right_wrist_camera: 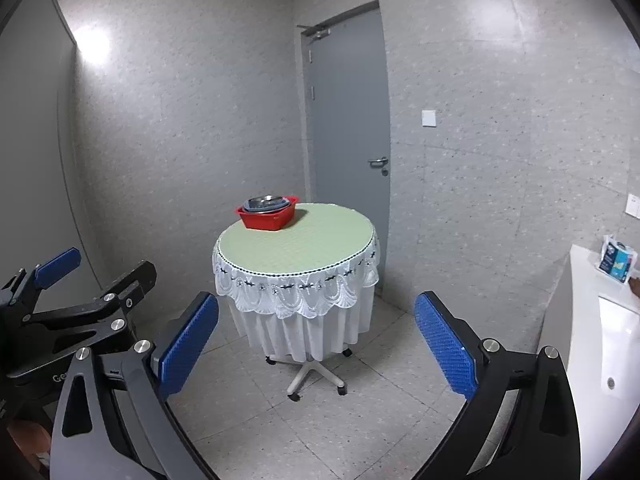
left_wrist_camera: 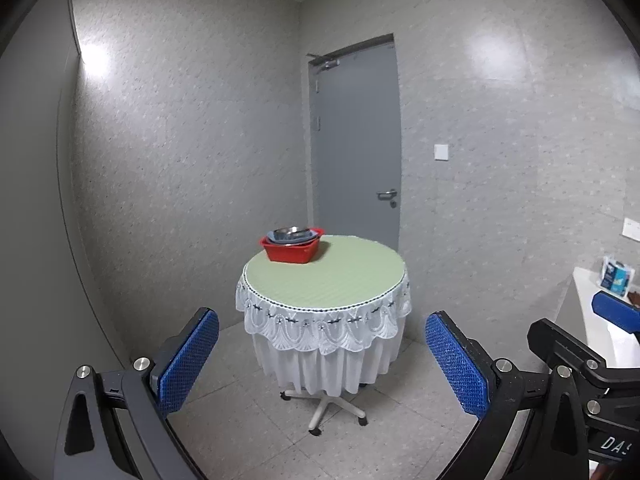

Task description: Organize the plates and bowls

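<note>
A red plastic basin (left_wrist_camera: 291,251) stands on the far left part of a round table (left_wrist_camera: 332,280) with a green top and white lace skirt. Stacked metal bowls and a bluish plate (left_wrist_camera: 294,235) lie in the basin. The same basin (right_wrist_camera: 267,216) and table (right_wrist_camera: 304,248) show in the right wrist view. My left gripper (left_wrist_camera: 322,364) is open and empty, well short of the table. My right gripper (right_wrist_camera: 316,344) is open and empty, also well short of it. The left gripper's body (right_wrist_camera: 76,304) shows at the right view's left edge.
A grey closed door (left_wrist_camera: 356,140) stands behind the table. A white counter with a sink (right_wrist_camera: 612,340) runs along the right, with a blue and white packet (right_wrist_camera: 618,262) on it. The table stands on a wheeled base (left_wrist_camera: 332,404) on a tiled floor.
</note>
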Action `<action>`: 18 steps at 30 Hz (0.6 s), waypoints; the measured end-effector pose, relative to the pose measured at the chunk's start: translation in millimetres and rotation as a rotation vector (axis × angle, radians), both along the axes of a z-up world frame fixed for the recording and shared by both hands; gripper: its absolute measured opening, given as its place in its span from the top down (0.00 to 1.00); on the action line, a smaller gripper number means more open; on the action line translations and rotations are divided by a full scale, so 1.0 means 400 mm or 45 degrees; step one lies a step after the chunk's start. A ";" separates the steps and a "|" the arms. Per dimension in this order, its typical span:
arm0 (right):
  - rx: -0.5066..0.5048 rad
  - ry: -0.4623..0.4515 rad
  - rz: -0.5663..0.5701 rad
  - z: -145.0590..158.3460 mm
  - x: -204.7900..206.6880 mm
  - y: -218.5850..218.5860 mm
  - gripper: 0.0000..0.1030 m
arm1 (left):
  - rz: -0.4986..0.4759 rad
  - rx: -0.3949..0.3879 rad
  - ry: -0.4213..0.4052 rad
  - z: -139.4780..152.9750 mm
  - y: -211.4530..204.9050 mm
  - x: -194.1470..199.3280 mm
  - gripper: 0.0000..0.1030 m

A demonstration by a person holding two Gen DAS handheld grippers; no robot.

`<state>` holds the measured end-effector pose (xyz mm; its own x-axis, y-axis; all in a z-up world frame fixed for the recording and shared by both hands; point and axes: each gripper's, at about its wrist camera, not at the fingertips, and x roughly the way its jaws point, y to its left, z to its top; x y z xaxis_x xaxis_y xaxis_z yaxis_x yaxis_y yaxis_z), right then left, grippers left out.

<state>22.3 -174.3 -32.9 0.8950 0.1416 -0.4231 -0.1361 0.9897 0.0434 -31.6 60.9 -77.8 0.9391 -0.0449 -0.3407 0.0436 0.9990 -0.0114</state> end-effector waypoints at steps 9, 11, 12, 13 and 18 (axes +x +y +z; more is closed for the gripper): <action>-0.031 -0.047 -0.044 0.008 -0.031 -0.017 0.00 | -0.017 -0.019 -0.020 0.007 0.018 0.006 0.01; -0.030 -0.046 -0.044 0.009 -0.023 -0.027 0.00 | -0.023 -0.023 -0.012 0.009 0.017 0.019 0.01; -0.030 -0.047 -0.045 0.009 -0.021 -0.032 0.00 | -0.027 -0.023 -0.010 0.009 0.017 0.026 0.01; -0.029 -0.054 -0.047 0.008 -0.023 -0.035 0.00 | -0.031 -0.020 -0.007 0.014 0.014 0.037 0.01; -0.022 -0.070 -0.047 0.006 -0.009 -0.056 0.00 | -0.019 -0.004 -0.007 0.025 0.005 0.062 0.01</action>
<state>18.8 -196.6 -30.3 0.9214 0.1010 -0.3753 -0.1009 0.9947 0.0200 -6.6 63.0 -67.7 0.9402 -0.0604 -0.3351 0.0589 0.9982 -0.0146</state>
